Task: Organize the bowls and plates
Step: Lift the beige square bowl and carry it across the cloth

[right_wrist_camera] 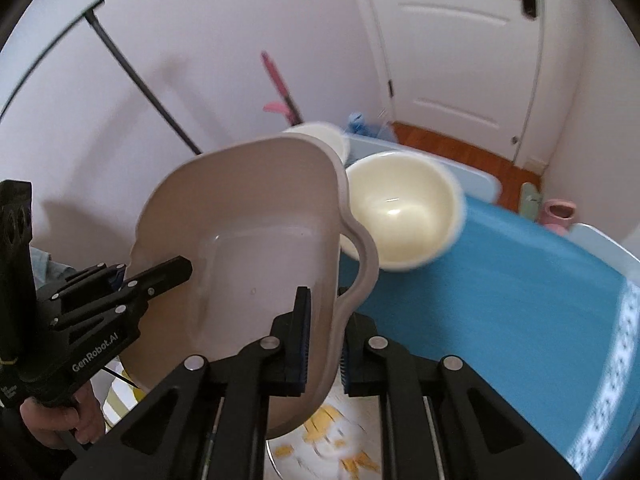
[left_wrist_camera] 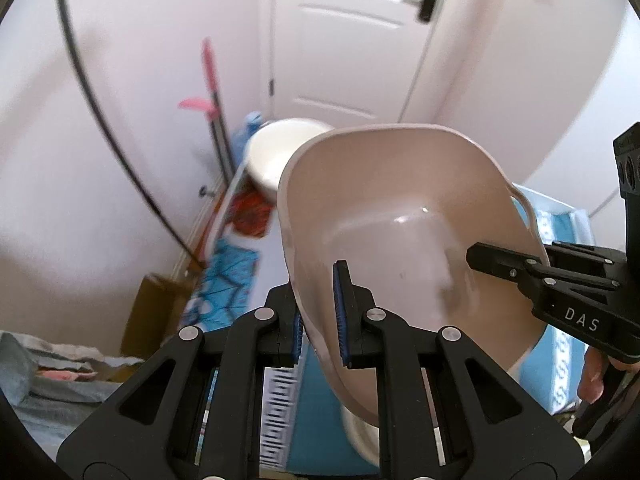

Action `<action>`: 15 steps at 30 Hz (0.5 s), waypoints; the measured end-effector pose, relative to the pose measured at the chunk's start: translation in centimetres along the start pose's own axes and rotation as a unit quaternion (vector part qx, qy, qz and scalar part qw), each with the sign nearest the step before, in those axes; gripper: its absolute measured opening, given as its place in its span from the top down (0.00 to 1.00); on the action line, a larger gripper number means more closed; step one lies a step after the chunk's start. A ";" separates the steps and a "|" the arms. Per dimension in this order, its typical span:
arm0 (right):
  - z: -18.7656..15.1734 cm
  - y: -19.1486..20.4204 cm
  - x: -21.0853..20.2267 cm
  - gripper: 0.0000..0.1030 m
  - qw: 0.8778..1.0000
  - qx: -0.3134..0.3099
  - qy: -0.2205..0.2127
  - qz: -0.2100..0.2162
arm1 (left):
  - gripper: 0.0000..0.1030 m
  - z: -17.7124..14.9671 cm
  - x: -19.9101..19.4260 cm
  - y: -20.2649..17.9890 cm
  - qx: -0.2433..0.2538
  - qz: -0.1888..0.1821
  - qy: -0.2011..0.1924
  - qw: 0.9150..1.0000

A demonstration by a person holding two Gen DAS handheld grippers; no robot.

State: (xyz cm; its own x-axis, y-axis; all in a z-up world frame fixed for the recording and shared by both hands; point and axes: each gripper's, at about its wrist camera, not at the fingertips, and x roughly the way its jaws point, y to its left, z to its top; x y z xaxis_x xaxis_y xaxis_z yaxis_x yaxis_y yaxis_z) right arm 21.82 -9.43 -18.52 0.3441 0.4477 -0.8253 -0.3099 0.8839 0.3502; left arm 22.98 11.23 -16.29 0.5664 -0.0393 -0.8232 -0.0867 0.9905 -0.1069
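Observation:
A large beige bowl with side handles (left_wrist_camera: 404, 216) is held in the air, tilted, by both grippers. My left gripper (left_wrist_camera: 320, 316) is shut on its left rim, one blue-padded finger inside and one outside. My right gripper (right_wrist_camera: 322, 336) is shut on the opposite rim by the handle (right_wrist_camera: 366, 264). The right gripper shows in the left wrist view (left_wrist_camera: 516, 264), and the left gripper shows in the right wrist view (right_wrist_camera: 160, 276). A cream bowl (right_wrist_camera: 404, 208) stands behind on the blue tablecloth (right_wrist_camera: 500, 300). Another cream bowl (left_wrist_camera: 272, 152) stands further back.
A plate with a yellow pattern (right_wrist_camera: 328, 448) lies below the held bowl. A white door (right_wrist_camera: 456, 52) is behind the table. A pink-handled mop (left_wrist_camera: 210, 80) leans on the wall. A pink cup (right_wrist_camera: 558, 216) sits at the table's far right. A cardboard box (left_wrist_camera: 148, 312) stands on the floor.

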 end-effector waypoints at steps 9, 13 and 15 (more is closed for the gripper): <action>-7.0 -8.1 -12.3 0.89 0.996 0.043 -0.052 -0.053 | 0.89 -2.1 -3.7 -13.2 0.059 -0.049 -0.009 0.997; -10.4 -12.2 -16.7 0.89 0.992 0.075 -0.065 -0.080 | 0.89 -3.6 -4.0 -19.4 0.085 -0.078 -0.002 0.993; -11.8 -14.0 -18.5 0.89 0.989 0.091 -0.067 -0.094 | 0.89 -4.3 -3.4 -22.4 0.096 -0.094 0.005 0.991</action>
State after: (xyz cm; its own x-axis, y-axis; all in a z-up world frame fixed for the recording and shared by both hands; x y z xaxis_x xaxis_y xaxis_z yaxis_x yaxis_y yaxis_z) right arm 9.34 -31.67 -13.39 0.4985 0.2770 -0.8215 -0.0691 0.9573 0.2808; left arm 19.50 -11.40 -13.48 0.5489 -0.2256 -0.8049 0.1780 0.9724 -0.1511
